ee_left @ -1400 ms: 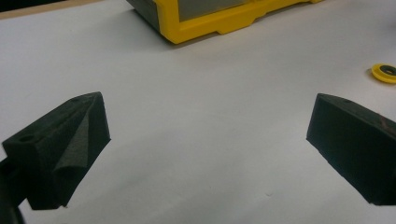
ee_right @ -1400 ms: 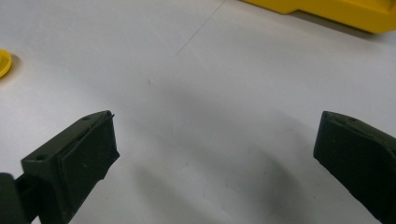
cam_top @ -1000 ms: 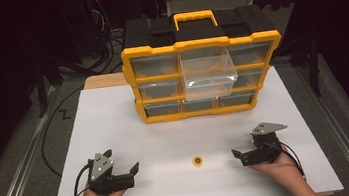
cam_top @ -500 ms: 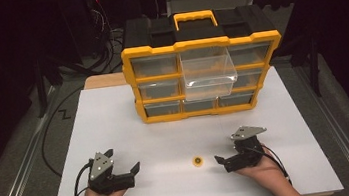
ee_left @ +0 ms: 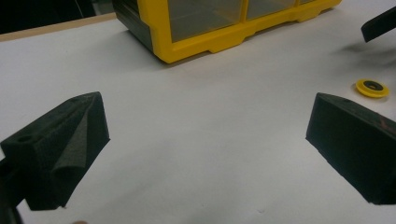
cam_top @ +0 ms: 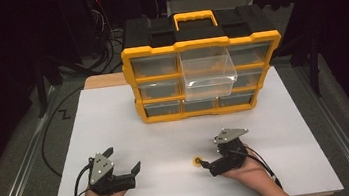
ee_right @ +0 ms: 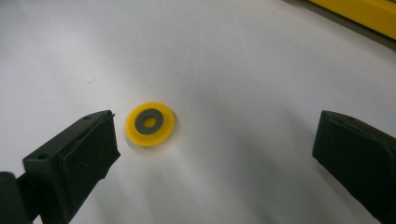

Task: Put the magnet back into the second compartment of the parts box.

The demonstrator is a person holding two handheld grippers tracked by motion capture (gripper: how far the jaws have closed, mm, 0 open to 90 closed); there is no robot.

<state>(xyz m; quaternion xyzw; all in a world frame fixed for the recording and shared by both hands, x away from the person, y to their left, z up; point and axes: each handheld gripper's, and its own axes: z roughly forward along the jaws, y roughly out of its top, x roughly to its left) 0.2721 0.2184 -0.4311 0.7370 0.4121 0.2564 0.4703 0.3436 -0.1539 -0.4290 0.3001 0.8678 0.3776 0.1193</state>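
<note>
A small yellow ring (cam_top: 198,161) with a grey centre lies flat on the white table top, near the front. My right gripper (cam_top: 208,153) is open just to its right, jaws pointing left at it. In the right gripper view the ring (ee_right: 150,123) lies close to the left jaw, inside the gap of the gripper (ee_right: 215,135), untouched. My left gripper (cam_top: 123,158) rests open at the front left with nothing between its jaws. In the left gripper view (ee_left: 208,121) the ring (ee_left: 372,87) sits at the far right.
A yellow and black drawer organiser (cam_top: 159,92) stands at the back of the white board (cam_top: 115,120). Its top middle clear drawer (cam_top: 209,76) is pulled out. A jaw of the right gripper (ee_left: 378,25) shows at the upper right of the left gripper view.
My right gripper has moved left across the table until its open jaws reach the yellow ring. The left gripper has stayed put.
</note>
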